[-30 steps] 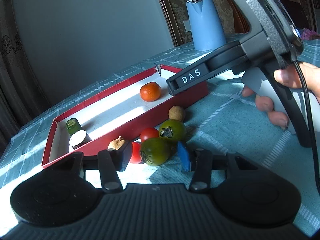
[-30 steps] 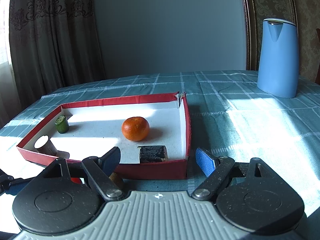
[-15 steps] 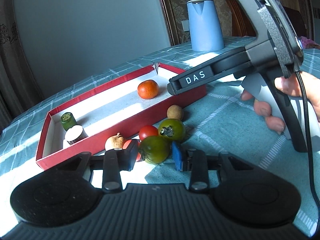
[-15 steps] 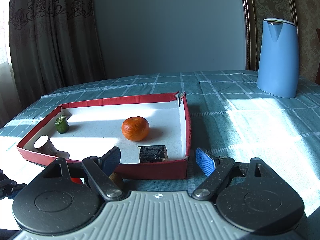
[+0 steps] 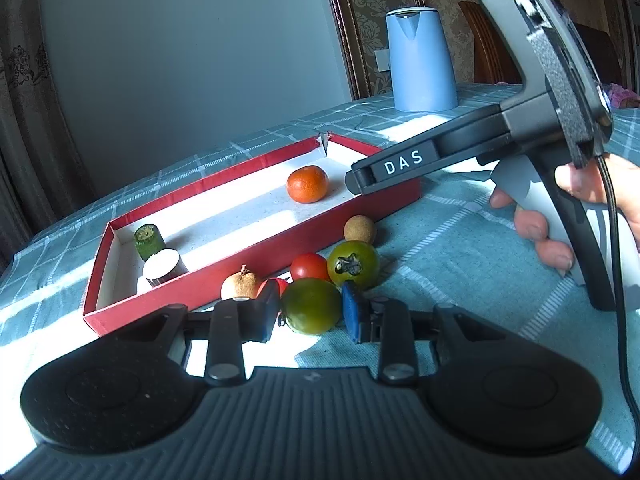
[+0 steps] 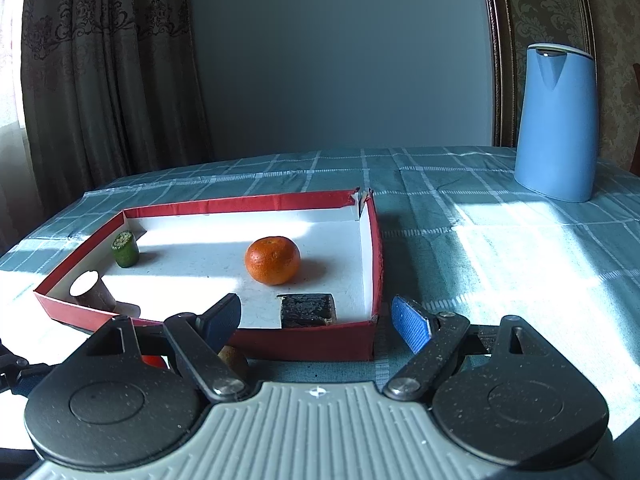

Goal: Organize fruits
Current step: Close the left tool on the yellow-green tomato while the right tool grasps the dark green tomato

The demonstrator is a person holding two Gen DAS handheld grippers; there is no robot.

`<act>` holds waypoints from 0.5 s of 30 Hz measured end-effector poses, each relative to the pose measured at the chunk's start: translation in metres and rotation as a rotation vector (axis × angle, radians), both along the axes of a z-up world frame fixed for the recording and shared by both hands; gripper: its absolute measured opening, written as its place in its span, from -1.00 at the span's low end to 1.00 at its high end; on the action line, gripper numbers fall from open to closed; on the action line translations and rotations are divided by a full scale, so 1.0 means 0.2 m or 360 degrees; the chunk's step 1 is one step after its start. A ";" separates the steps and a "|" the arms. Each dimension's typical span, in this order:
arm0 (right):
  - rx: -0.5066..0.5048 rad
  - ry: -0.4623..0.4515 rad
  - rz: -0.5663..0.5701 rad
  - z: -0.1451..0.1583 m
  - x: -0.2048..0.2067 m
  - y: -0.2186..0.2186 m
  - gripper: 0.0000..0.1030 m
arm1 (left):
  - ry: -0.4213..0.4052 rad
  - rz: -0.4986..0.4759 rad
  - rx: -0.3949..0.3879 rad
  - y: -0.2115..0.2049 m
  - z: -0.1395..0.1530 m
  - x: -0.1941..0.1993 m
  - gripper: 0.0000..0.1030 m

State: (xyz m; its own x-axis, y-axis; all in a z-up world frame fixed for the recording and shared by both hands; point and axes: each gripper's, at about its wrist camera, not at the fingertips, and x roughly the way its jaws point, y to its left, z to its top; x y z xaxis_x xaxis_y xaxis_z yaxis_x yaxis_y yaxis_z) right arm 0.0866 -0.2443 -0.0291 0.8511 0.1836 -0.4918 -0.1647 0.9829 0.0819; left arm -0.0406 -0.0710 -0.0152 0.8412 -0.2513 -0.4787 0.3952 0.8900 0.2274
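Observation:
A red tray (image 5: 248, 254) (image 6: 320, 338) holds an orange tangerine (image 5: 307, 184) (image 6: 273, 261), a green cucumber piece (image 5: 148, 240) (image 6: 125, 249), a white-capped cylinder (image 5: 164, 267) (image 6: 90, 290) and a dark block (image 6: 308, 310). In front of the tray lie two green tomatoes (image 5: 311, 306) (image 5: 353, 265), a red tomato (image 5: 309, 266), and two brown longans (image 5: 360, 229) (image 5: 241, 285). My left gripper (image 5: 310, 312) is shut on the near green tomato. My right gripper (image 6: 316, 320) is open and empty over the tray's near edge.
A blue kettle (image 5: 420, 60) (image 6: 556, 120) stands at the back right on the teal checked tablecloth (image 6: 500, 248). The right gripper's body and the hand holding it (image 5: 560, 200) fill the right of the left wrist view. Curtains hang at the left.
My left gripper's fingers have closed in from either side onto the near green tomato. The right gripper has not moved.

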 end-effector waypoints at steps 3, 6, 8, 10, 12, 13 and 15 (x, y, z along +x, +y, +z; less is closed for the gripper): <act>0.0011 -0.0007 0.0035 0.01 -0.04 0.00 0.61 | -0.0021 0.0020 -0.0016 0.04 0.01 -0.03 -0.41; 0.0057 0.0007 0.0122 0.00 -0.10 -0.01 0.61 | -0.0009 0.0070 -0.0034 0.10 0.01 -0.02 -0.41; 0.0085 0.0022 0.0203 -0.01 -0.14 -0.01 0.61 | 0.0004 0.0108 -0.0043 0.14 0.01 0.00 -0.41; 0.0095 0.0000 0.0275 0.00 -0.19 -0.01 0.61 | 0.0023 0.0166 -0.0052 0.17 0.02 0.02 -0.41; 0.0085 -0.0034 0.0303 0.01 -0.23 0.01 0.61 | 0.0039 0.0206 -0.0062 0.20 0.01 0.05 -0.41; 0.0079 -0.0030 0.0322 0.01 -0.24 0.02 0.61 | 0.0042 0.0223 -0.0061 0.20 0.01 0.05 -0.41; 0.0056 0.0009 0.0386 -0.01 -0.26 0.05 0.61 | 0.0043 0.0254 -0.0045 0.21 0.01 0.07 -0.41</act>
